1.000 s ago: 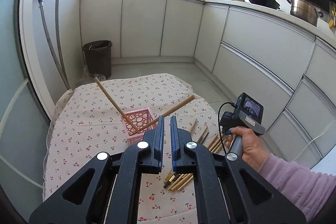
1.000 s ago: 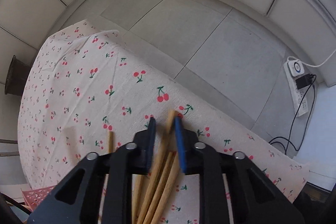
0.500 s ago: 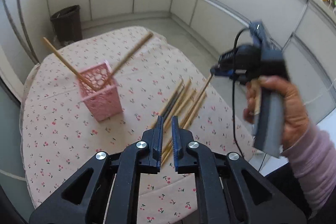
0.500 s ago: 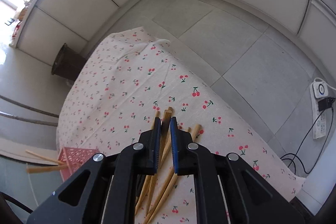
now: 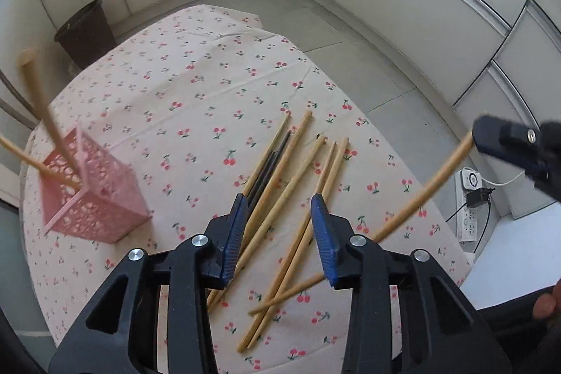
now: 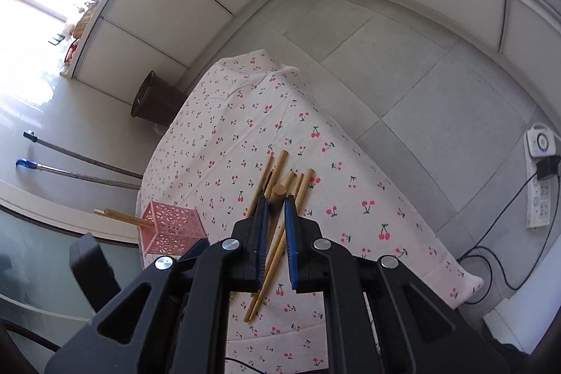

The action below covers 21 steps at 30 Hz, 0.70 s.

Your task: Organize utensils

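Observation:
Several wooden chopsticks (image 5: pixel 298 177) and a dark pair lie in a loose pile on the cherry-print tablecloth (image 5: pixel 196 86). A pink perforated basket (image 5: pixel 91 191) at the left holds two wooden sticks (image 5: pixel 38 97). My left gripper (image 5: pixel 277 230) is open, hovering just above the pile. My right gripper (image 6: pixel 277 216) is shut on one wooden chopstick (image 6: pixel 278 191), lifted above the pile; it shows in the left wrist view (image 5: pixel 427 184) at the right. The basket (image 6: pixel 171 226) and the pile (image 6: pixel 280 174) show in the right wrist view.
A dark waste bin (image 5: pixel 84 34) stands on the floor beyond the table. White cabinets line the walls. A power strip (image 5: pixel 470 209) with cables lies on the floor at the right. Two mop handles (image 6: pixel 77 163) lean at the left.
My left gripper has opened and dropped closer over the pile. My right gripper has risen with a chopstick held in it.

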Each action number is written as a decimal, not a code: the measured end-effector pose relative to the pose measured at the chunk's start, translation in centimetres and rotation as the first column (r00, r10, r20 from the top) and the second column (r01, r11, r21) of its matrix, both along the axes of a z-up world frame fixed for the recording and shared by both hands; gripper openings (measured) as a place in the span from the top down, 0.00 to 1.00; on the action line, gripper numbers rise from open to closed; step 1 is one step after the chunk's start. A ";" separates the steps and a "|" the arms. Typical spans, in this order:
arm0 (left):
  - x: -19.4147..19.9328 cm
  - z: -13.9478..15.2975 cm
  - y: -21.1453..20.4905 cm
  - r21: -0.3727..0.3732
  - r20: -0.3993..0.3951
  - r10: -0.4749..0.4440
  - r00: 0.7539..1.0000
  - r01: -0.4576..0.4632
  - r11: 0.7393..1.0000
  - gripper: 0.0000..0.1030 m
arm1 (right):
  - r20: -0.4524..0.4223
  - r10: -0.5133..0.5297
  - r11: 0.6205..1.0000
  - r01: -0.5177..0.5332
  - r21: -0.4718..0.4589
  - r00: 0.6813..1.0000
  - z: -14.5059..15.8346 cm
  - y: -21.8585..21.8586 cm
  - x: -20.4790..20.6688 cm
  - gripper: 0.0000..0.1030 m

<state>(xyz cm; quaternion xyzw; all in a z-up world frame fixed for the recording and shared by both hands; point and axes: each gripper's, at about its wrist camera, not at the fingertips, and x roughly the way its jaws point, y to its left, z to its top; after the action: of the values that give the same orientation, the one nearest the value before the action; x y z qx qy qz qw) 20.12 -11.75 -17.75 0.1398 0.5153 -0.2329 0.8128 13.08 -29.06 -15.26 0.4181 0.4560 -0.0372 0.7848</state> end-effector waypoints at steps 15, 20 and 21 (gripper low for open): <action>8.6 -5.7 -8.8 0.129 -0.148 -0.141 0.979 0.161 0.979 0.65 | -0.047 -0.049 0.990 0.055 0.130 0.998 -2.2 -1.5 -0.1 0.91; 9.3 -7.4 -8.8 0.136 -0.180 -0.154 0.971 0.180 0.974 0.65 | -0.126 -0.091 0.977 0.113 0.179 0.988 -4.4 -2.1 -0.2 0.87; 9.5 -7.3 -8.5 0.115 -0.189 -0.149 0.970 0.173 0.978 0.68 | -0.138 -0.096 0.976 0.121 0.182 0.986 -4.7 -2.1 -0.1 0.87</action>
<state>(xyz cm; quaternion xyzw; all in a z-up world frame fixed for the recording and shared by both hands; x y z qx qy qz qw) 29.64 -20.22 -25.08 0.2128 0.5876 -0.2756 0.7305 12.96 -31.19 -19.97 0.5122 0.4833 -0.0632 0.7072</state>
